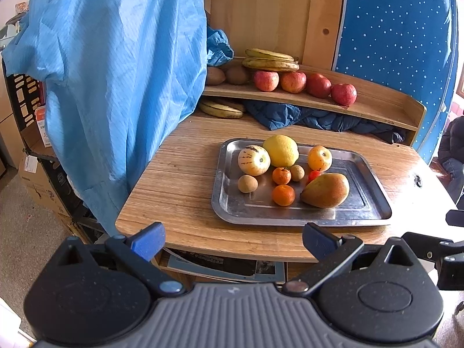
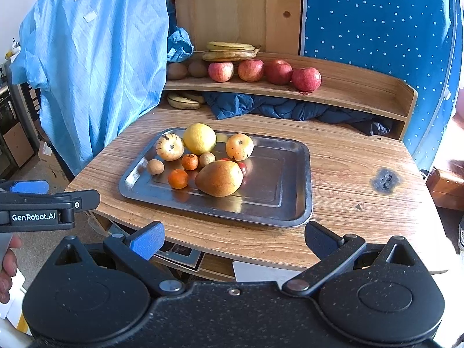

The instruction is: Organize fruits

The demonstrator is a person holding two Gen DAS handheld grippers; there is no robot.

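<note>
A steel tray [image 1: 368, 200] [image 2: 278, 185] on the wooden table holds a mango [image 1: 325, 190] [image 2: 219, 178], a lemon [image 1: 281, 150] [image 2: 200, 138], a striped pale melon [image 1: 254, 160] [image 2: 170, 146], an orange-yellow fruit [image 1: 319, 158] [image 2: 239, 146], two tangerines [image 1: 283, 195] [image 2: 178, 178] and small brown fruits [image 1: 247, 183]. On the back shelf lie several red apples [image 1: 290, 81] [image 2: 250, 70], bananas [image 1: 269, 59] [image 2: 229, 50] and kiwis [image 1: 215, 76]. My left gripper [image 1: 233, 242] hovers open before the table's front edge. My right gripper [image 2: 234, 239] is open too, empty.
A light blue garment [image 1: 116, 72] [image 2: 95, 66] hangs at the left of the table. A dark blue jacket [image 1: 319, 116] and more bananas [image 1: 221, 109] lie under the shelf. Papers sit below the tabletop. A burn mark [image 2: 385, 180] spots the table's right side.
</note>
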